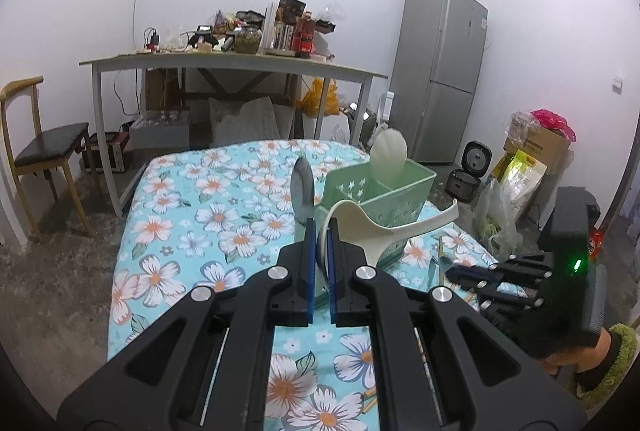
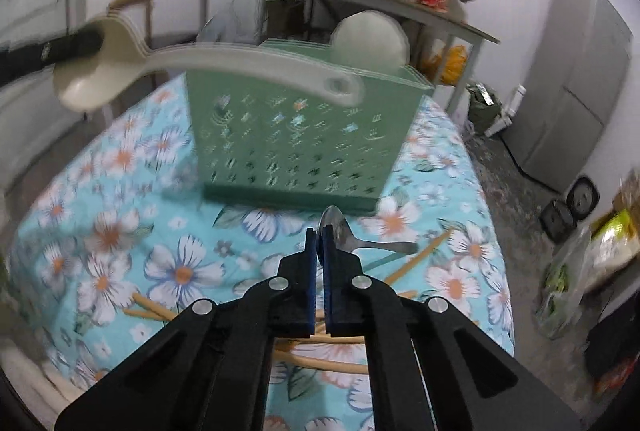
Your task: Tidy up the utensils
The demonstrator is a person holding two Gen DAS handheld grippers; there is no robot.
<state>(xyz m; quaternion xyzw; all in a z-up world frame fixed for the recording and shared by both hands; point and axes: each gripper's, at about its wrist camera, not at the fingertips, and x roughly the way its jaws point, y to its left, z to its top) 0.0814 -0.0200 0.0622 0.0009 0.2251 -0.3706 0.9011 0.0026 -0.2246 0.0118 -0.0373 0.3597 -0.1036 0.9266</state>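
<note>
Two grippers (image 1: 321,231), two ladles (image 1: 384,227)

Your left gripper (image 1: 321,231) carries the cream ladle (image 1: 372,231) crosswise just before the green holder (image 1: 404,199), so its handle bars the near wall. A white scoop (image 1: 388,155) fills the far compartment; the near one looks open. By your right gripper (image 2: 320,243), a metal spoon (image 2: 352,237) and chopsticks (image 2: 416,257) clutter the cloth (image 2: 120,159), which lies bare further left
</note>
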